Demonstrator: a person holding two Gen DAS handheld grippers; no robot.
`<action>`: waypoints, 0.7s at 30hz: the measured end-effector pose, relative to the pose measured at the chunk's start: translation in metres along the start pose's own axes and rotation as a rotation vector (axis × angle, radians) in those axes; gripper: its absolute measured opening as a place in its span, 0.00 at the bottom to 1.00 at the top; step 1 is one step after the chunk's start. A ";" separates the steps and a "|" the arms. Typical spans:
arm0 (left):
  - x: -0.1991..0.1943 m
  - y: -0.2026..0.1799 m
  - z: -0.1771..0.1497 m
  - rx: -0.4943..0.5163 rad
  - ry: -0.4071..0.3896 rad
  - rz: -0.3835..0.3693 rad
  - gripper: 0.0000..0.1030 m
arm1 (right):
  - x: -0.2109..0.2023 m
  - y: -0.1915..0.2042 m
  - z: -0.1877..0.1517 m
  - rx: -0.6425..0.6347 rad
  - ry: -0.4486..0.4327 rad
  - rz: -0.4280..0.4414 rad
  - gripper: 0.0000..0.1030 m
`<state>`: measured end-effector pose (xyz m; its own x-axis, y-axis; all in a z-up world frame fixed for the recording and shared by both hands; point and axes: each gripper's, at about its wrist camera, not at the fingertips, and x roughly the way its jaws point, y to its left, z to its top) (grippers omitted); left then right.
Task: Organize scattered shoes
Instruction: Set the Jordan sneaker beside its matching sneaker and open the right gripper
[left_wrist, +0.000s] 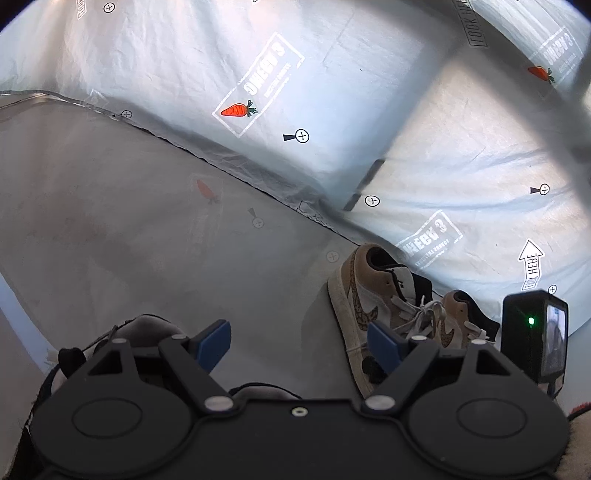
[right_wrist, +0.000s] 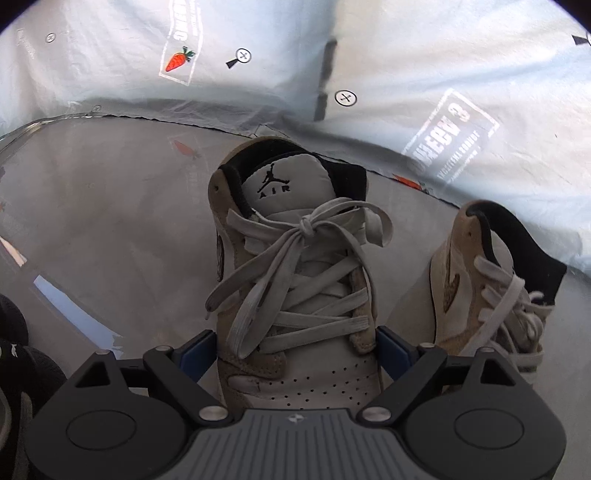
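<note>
A tan and white high-top sneaker (right_wrist: 295, 295) with grey laces stands on the grey floor, toe toward me. My right gripper (right_wrist: 293, 352) straddles its forefoot, and the blue pads (right_wrist: 195, 354) lie against both sides of it. Its partner sneaker (right_wrist: 480, 280) stands just to the right. In the left wrist view both sneakers (left_wrist: 354, 306) sit to the right of my left gripper (left_wrist: 300, 345), which is open with only bare floor between its pads. A grey and black shoe (left_wrist: 147, 328) lies partly hidden under its left finger.
A white sheet (left_wrist: 258, 66) printed with carrots and markers hangs behind the glossy grey floor (left_wrist: 129, 221). Dark shoes (right_wrist: 14, 354) lie at the lower left of the right wrist view. A black box with a green light (left_wrist: 533, 339) stands beside the sneakers.
</note>
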<state>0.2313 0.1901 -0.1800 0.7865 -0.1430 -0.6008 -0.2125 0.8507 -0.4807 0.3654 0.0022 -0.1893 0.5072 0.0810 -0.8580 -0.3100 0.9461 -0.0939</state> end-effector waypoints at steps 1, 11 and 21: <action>-0.001 0.000 0.000 -0.002 -0.002 -0.001 0.79 | 0.002 0.001 0.004 0.041 0.017 -0.013 0.88; -0.004 0.004 0.003 -0.024 -0.018 -0.007 0.79 | 0.001 -0.005 0.009 0.256 0.075 0.040 0.82; -0.005 -0.003 0.003 -0.010 -0.012 -0.034 0.79 | -0.008 0.006 -0.012 0.139 0.068 0.097 0.81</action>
<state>0.2294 0.1899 -0.1737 0.8000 -0.1662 -0.5765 -0.1912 0.8402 -0.5075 0.3498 0.0035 -0.1888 0.4233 0.1573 -0.8922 -0.2380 0.9695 0.0580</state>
